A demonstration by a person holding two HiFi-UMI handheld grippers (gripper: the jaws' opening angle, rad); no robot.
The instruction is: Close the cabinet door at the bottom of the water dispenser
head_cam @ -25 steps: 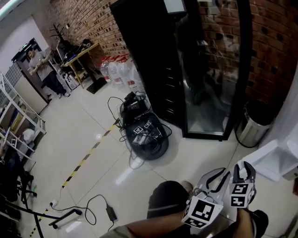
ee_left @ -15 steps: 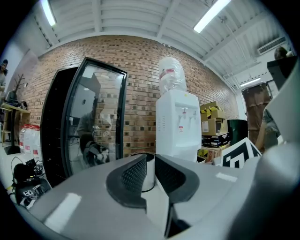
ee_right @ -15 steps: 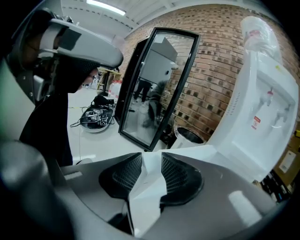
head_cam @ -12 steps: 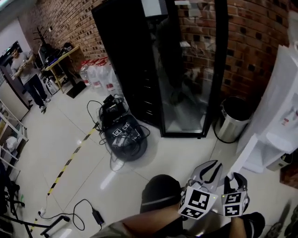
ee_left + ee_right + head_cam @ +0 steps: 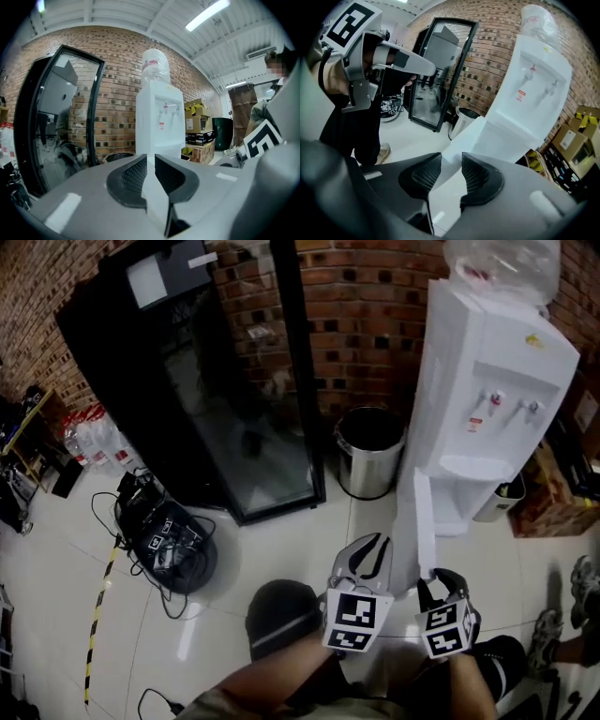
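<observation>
The white water dispenser [image 5: 487, 399] stands against the brick wall with a bottle [image 5: 506, 263] on top. Its bottom cabinet door [image 5: 422, 521] is swung open toward me and shows edge-on. My left gripper [image 5: 370, 545] hovers just left of the door's free edge. My right gripper [image 5: 442, 577] sits just below that edge. In the left gripper view the left gripper [image 5: 151, 159] stands slightly open, aimed at the dispenser [image 5: 159, 122], with nothing gripped. In the right gripper view the right gripper [image 5: 451, 157] is opening. The door [image 5: 468, 136] lies ahead, seen through the gap, not pressed by the pads.
A steel waste bin [image 5: 370, 451] stands left of the dispenser, beside a tall black glass-door fridge [image 5: 216, 399]. Cardboard boxes [image 5: 553, 493] sit to the right. A black bag with cables [image 5: 169, 549] lies on the floor at left. Someone's shoe [image 5: 548, 634] is at far right.
The head view has swung right, bringing the whole dispenser and its open door into sight. Both grippers have moved across the floor up to the door's free edge.
</observation>
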